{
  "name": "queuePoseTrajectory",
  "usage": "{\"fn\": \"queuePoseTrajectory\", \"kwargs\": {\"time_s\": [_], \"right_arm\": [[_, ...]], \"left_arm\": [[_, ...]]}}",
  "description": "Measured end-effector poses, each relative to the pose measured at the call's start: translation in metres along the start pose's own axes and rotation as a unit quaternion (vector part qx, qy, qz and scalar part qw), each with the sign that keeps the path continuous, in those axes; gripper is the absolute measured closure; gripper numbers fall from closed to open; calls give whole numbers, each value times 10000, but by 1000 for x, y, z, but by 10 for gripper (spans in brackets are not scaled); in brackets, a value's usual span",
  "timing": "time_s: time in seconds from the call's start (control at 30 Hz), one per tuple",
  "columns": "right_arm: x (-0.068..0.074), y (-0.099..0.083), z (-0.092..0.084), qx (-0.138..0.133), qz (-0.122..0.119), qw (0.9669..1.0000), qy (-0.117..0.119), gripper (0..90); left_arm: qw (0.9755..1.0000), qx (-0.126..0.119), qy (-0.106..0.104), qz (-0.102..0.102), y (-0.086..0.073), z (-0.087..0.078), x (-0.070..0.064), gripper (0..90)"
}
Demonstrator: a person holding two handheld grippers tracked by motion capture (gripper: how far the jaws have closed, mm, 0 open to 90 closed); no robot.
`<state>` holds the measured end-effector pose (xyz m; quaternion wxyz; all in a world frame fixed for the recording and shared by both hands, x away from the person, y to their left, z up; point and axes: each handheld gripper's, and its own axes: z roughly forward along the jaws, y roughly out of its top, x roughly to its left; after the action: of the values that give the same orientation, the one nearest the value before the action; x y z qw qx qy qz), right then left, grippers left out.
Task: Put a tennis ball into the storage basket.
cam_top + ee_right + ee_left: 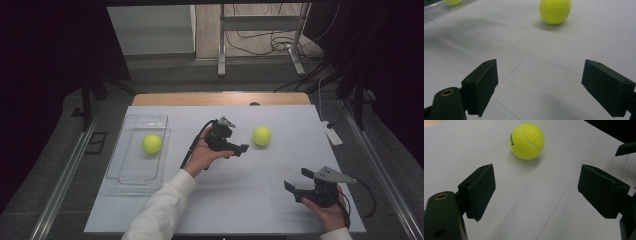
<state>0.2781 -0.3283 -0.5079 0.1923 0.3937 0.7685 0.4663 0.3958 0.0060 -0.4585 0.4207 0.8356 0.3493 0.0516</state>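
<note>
A yellow tennis ball (262, 135) lies on the white table sheet, right of centre. My left gripper (239, 137) hovers just left of it, jaws open and pointing at the ball, with nothing between them. In the left gripper view the ball (527, 141) sits a short way beyond the open gripper (536, 192). A second tennis ball (152, 143) rests inside a clear plastic tray (131, 172) at the left. My right gripper (298, 180) stands open and empty near the front right corner; its view has the loose ball (555, 11) farther off past the gripper (539, 87).
A white power strip (332, 134) lies at the table's right edge. A metal stand (260, 22) and cables sit on the floor beyond the far edge. Dark curtains close both sides. The tray (439, 10) with its ball (452, 2) appears in the right gripper view's top left.
</note>
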Motion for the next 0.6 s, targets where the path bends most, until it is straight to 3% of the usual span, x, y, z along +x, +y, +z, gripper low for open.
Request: {"fn": "queuePoseTrajectory", "kwargs": {"time_s": [0.6], "right_arm": [[0, 0, 0, -10, 7, 10000, -6, 144]], "left_arm": [[9998, -26, -173, 32, 4, 11, -2, 152]]}}
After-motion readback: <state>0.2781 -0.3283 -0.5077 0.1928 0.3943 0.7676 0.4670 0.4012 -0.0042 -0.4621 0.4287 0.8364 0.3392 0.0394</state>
